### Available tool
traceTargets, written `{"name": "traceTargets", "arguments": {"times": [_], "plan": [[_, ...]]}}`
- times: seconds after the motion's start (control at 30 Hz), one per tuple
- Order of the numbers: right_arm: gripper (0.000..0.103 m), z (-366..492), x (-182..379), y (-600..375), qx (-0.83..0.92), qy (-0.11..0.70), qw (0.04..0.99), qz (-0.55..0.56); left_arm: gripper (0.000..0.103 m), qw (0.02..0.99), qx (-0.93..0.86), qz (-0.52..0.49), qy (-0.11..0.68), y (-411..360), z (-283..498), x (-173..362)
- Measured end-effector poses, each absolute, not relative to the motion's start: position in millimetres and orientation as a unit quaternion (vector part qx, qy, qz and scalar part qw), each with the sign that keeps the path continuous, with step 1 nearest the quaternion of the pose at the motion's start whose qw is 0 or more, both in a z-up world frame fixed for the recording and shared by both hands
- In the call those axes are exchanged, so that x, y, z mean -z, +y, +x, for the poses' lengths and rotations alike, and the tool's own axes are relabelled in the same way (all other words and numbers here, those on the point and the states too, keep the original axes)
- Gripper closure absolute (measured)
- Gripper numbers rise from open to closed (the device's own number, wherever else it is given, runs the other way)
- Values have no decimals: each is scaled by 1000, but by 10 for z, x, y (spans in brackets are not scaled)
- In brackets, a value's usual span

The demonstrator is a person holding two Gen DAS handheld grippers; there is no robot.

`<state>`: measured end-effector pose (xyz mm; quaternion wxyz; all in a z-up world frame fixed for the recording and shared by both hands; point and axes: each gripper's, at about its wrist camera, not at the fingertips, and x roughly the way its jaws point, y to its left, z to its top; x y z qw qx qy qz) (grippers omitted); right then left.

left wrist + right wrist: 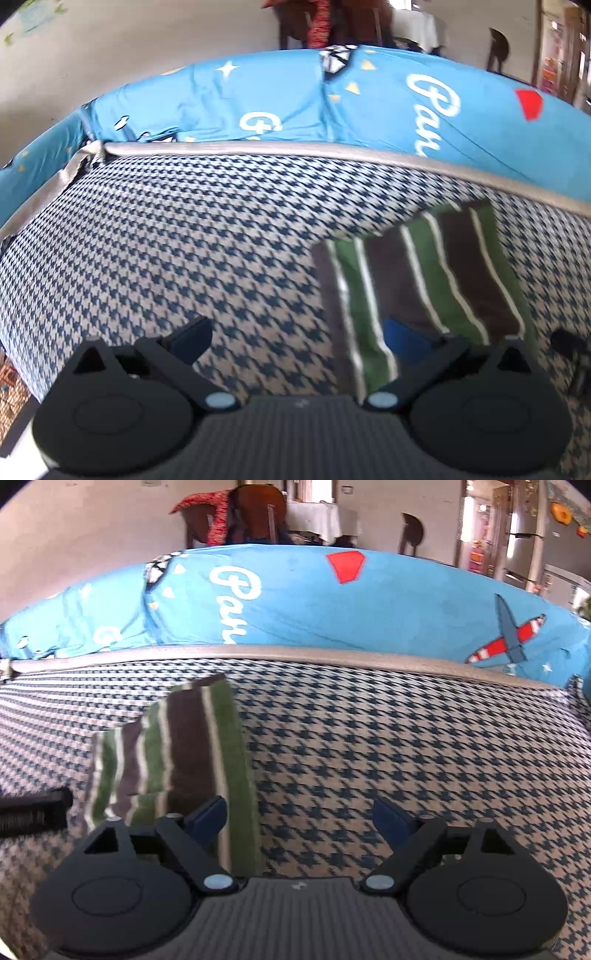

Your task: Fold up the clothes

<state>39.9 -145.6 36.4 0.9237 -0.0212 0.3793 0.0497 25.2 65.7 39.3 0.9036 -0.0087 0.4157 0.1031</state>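
Note:
A folded cloth with green, brown and white stripes (424, 280) lies flat on the houndstooth cover (184, 240). In the left wrist view my left gripper (299, 339) is open, its right finger over the cloth's near left corner and its left finger over bare cover. In the right wrist view the cloth (177, 746) sits left of centre. My right gripper (299, 816) is open above the cloth's near right edge. Its left finger (210, 814) is over the green stripe and its right finger over the cover. Nothing is pinched.
A blue printed sheet (314, 602) rises behind a grey piped edge (258, 651) at the back of the cover. Chairs and a white-clothed table (317, 517) stand beyond. The other gripper's black body (33, 812) shows at the left edge.

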Motion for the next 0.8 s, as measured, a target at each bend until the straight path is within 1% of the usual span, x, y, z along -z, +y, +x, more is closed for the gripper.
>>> {"name": "traceTargets", "arguments": {"times": [0.23,0.37,0.47,0.8], "plan": [[31,392,-357,-1211,-110,379,919,-21,0,890,-99,-47,442,906,467,-409],[31,397,-346,-1100,-149,378,913,-11,0,891,-102,-34,441,1004,597,-468],[31,480,-292,-1083,-137,380,915,-18,0,896,-108,-33,430,1071,641,-524],[31,888,-115,-1306,-106,410,905,40,0,893,-86,-20,441,1087,549,-433]]}}
